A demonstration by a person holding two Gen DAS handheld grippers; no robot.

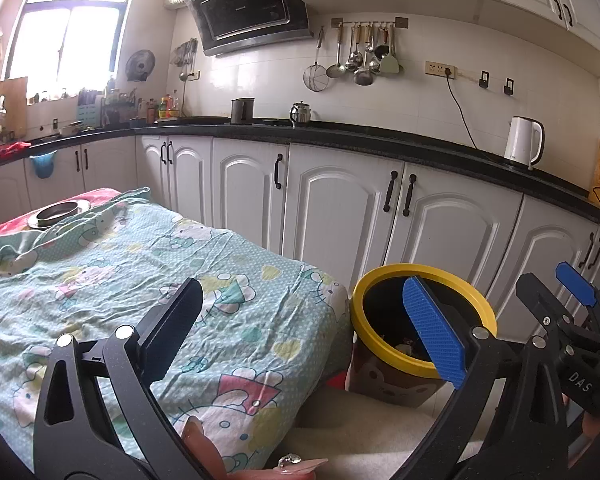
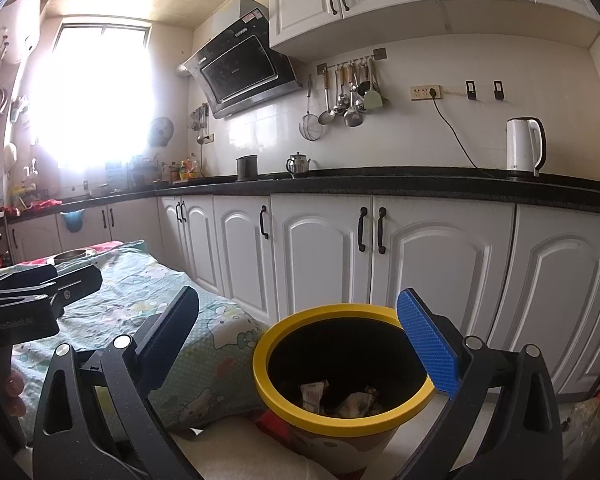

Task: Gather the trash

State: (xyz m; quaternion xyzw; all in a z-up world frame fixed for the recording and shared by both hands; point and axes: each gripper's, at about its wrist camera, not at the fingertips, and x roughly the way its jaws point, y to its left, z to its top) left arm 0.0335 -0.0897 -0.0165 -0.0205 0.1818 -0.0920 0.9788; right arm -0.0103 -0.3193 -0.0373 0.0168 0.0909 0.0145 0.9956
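Observation:
A yellow-rimmed trash bin (image 2: 278, 336) stands on the floor beside the cloth-covered table (image 1: 148, 264). Crumpled wrappers (image 2: 336, 398) lie inside the bin. My right gripper (image 2: 304, 338) is open and empty, held just above the bin's mouth. My left gripper (image 1: 312, 328) is open and empty over the table's right edge; the bin (image 1: 424, 370) shows beside its blue finger. The right gripper (image 1: 576, 300) shows at the right edge of the left wrist view. The left gripper's body (image 2: 40, 296) shows at left in the right wrist view.
A metal dish (image 1: 58, 212) sits at the table's far end. White cabinets (image 2: 324, 248) with a black counter run behind, with a white kettle (image 2: 524, 148), a teapot (image 2: 298, 164) and a dark pot (image 2: 247, 167). A range hood and hanging utensils are above.

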